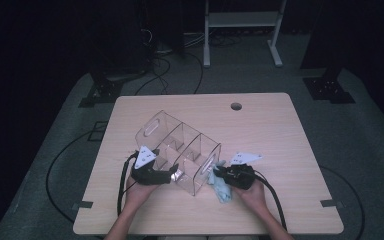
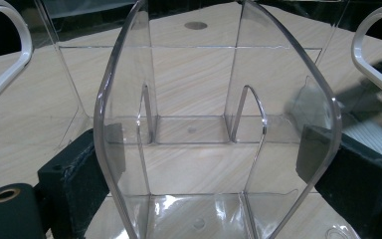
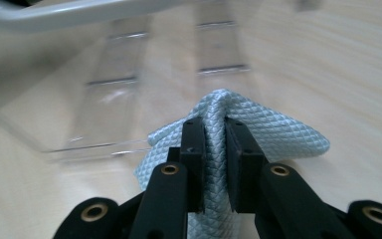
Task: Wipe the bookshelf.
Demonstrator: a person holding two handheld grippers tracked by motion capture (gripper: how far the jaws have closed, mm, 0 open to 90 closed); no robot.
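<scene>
Left tool [image 1: 172, 172] spread wide and clamped on the clear acrylic organizer [image 1: 180, 150], one pad [image 2: 87, 174] on each outer face of a curved end wall, box tipped up on the desk [image 1: 260, 125]. Right tool [image 1: 219, 174] pressed nearly together, pinching a bunched light-blue microfibre cloth [image 3: 258, 132] between the jaws, fold standing up just ahead of the tips. Cloth hanging right beside the organizer's near handle end, lower corner touching the desk.

Risks from here:
- Slick acrylic under the left pads; a firm wipe from the right could well twist the box out of the grip, or skid it across the desk.
- Box balanced on an edge rather than flat; any loosening on the left, and likely a tip back down with a clatter.
- Thin dividers inside; a hard push with the right tips instead of the cloth, and scratches or a cracked partition look possible.
- Only a narrow fold gripped; dragging against an edge could pull the cloth free.
- Loose cloth tail liable to snag on the handle cut-out.

Contents: seen along the left tool, several compartments ahead between the pads, parted by clear dividers, all bare, wood grain showing straight through the floor. Nothing in any bay, cloth entirely outside the box, beside its end wall.
</scene>
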